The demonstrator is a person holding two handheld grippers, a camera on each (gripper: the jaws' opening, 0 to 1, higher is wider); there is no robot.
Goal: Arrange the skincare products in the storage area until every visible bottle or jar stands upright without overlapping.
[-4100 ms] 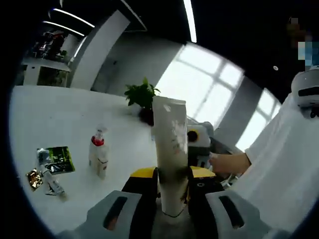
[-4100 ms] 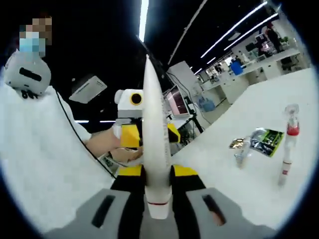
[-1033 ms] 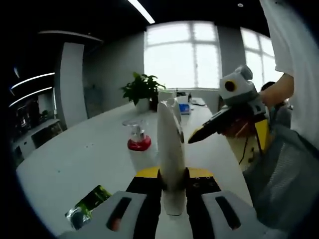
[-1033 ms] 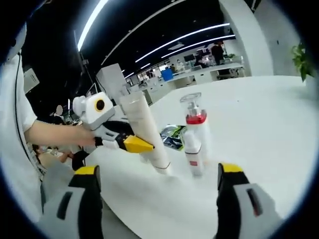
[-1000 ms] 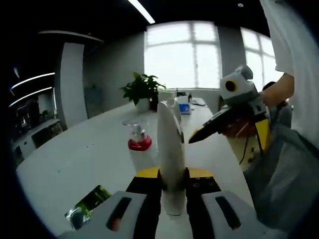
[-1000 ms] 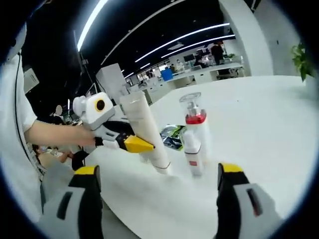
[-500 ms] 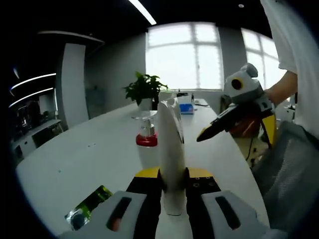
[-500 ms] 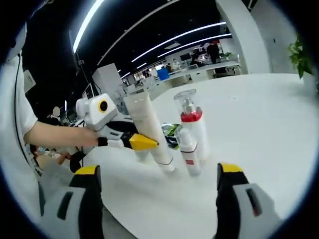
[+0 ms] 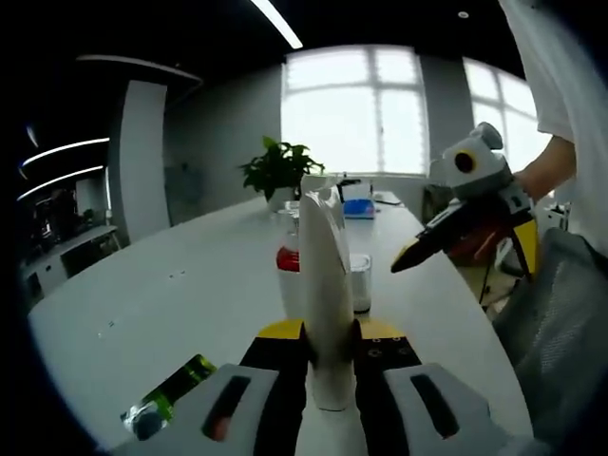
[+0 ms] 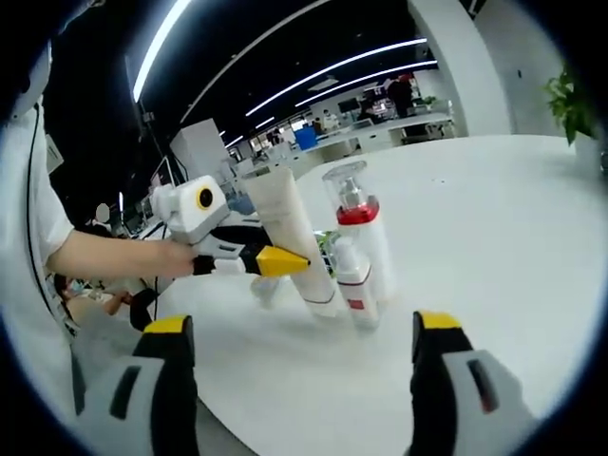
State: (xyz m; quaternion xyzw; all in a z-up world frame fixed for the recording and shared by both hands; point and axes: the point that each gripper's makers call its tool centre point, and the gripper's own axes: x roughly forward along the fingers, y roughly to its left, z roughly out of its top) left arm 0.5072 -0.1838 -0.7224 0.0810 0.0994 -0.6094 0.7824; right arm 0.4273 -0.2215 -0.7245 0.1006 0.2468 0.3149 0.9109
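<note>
White plastic tube (image 9: pixel 325 285), flattened crimp end up, stands clamped between the left gripper (image 9: pixel 323 356)'s yellow-padded jaws; in the right gripper view the tube (image 10: pixel 291 237) leans slightly, cap end down on the white table (image 10: pixel 494 218). Right gripper (image 10: pixel 294 356): jaws spread wide, nothing between them. Just beyond the tube, a clear pump bottle with red collar (image 10: pixel 359 237) stands upright; a smaller white bottle (image 10: pixel 351 282) stands touching or just beside it, cannot tell which. Green foil sachet (image 9: pixel 171 385) lies flat near the table's near left edge. Tabletop smooth, matte, broad and open toward the far side. Potted plant (image 9: pixel 277 171) at far end by the bright windows (image 9: pixel 356 109).
</note>
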